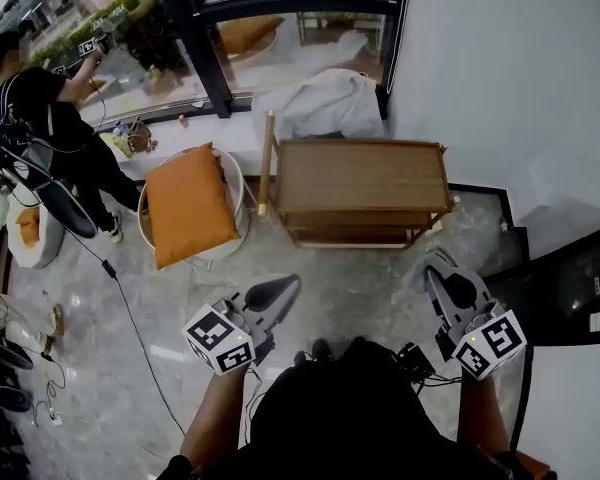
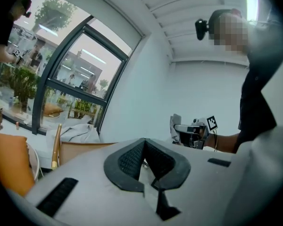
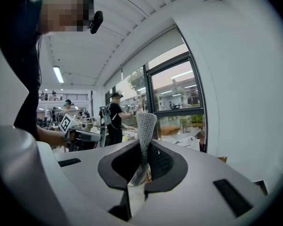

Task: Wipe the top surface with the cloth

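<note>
So you are not wiping yet. Your right claw (image 3: 142,165) is pinching the grey knitted cloth (image 3: 145,126) tight in the air. Your left claw (image 2: 145,161) is sitting shut, holding nothing. The brown wooden table (image 1: 360,173) is waiting well apart.

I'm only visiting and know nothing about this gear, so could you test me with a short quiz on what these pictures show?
1. Which gripper's fingers are shut on the grey mesh cloth? A) the left gripper B) the right gripper C) neither
2. True or false: the cloth already lies on the brown wooden two-tier table.
3. Fill in: the square cushion to the left of the table is ____ in colour.
Key: 1 B; 2 false; 3 orange.
</note>
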